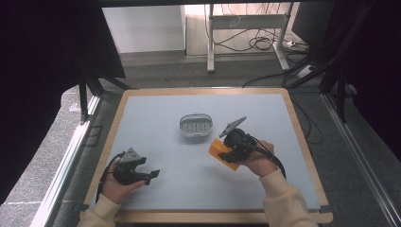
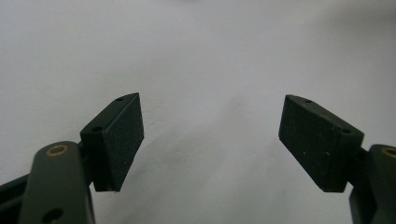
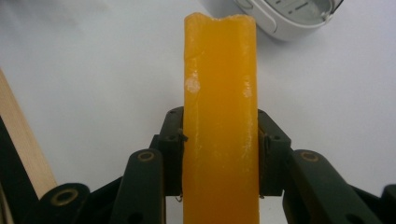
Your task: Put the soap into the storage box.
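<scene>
An orange block, like a bar of soap (image 1: 221,152) (image 3: 219,121), is clamped between the pads of my right gripper (image 1: 227,153) (image 3: 219,154), lifted just above the table right of centre. A white oval dish (image 1: 196,125) (image 3: 285,16) with a ribbed floor sits at the table's middle, just beyond and to the left of the bar. My left gripper (image 1: 150,175) (image 2: 210,140) rests low near the front left of the table, its jaws wide apart with only bare tabletop between them.
The table (image 1: 156,109) has a pale grey top with a wooden rim (image 1: 108,142) (image 3: 23,144). Black curtains, stand legs and cables lie on the floor beyond the far edge.
</scene>
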Available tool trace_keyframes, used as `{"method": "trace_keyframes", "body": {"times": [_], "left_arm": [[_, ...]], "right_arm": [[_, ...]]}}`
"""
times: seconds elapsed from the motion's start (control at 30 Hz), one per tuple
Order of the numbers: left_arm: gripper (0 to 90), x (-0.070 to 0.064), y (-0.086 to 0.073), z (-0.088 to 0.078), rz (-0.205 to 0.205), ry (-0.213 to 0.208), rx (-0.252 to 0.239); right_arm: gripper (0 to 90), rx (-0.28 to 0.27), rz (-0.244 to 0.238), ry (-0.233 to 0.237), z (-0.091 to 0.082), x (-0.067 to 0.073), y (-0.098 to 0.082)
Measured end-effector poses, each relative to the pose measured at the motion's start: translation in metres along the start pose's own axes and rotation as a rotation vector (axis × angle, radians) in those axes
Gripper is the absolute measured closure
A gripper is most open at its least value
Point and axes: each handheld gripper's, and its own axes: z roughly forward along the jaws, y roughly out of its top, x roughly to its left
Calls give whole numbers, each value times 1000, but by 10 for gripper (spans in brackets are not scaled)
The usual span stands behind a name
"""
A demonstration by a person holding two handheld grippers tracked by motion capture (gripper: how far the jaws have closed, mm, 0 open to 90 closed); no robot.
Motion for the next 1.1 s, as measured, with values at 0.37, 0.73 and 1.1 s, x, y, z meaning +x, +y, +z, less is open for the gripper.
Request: {"method": "trace_keyframes", "body": {"times": [0.37, 0.73, 1.1], "left_arm": [[209, 1, 0, 0, -4, 25, 14], [206, 0, -1, 3, 20, 36, 30], [208, -1, -1, 4, 34, 34, 39]], "right_arm": [[616, -1, -43, 16, -3, -5, 14], [616, -13, -84, 28, -3, -11, 25], [616, -10, -121, 28, -4, -16, 34]]}}
